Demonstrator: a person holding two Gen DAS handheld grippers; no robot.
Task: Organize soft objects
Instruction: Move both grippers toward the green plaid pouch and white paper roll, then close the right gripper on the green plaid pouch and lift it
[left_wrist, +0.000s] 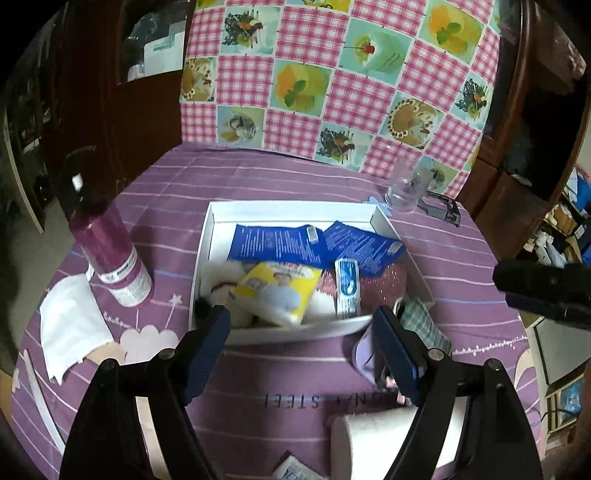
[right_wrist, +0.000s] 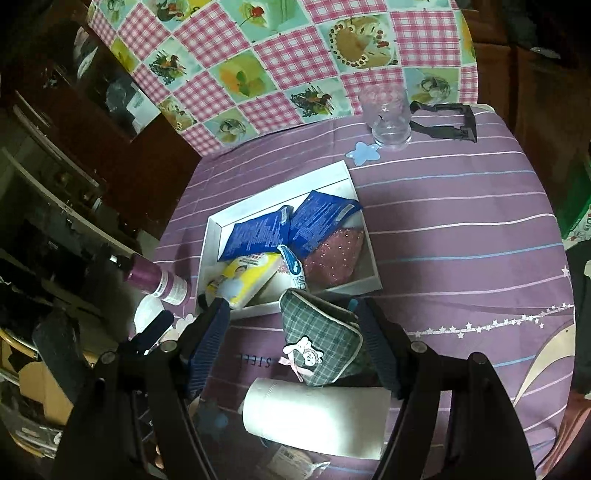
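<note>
Lying at lower centre of the right wrist view, just outside the white box (right_wrist: 364, 286), the plaid pouch (right_wrist: 325, 332) sits between the open, empty right tool (right_wrist: 295, 341), probably untouched, its long axis slanting toward lower right.

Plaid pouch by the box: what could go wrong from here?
1. The white box is already crowded: blue packets, a yellow pack and a pink glitter pouch overlap, so the plaid pouch may sit proud or slide out.
2. The pouch leans on the box's near rim; gripping it could drag the light box.
3. The right gripper, open, straddles the pouch close to the tissue roll, which could get knocked.
</note>
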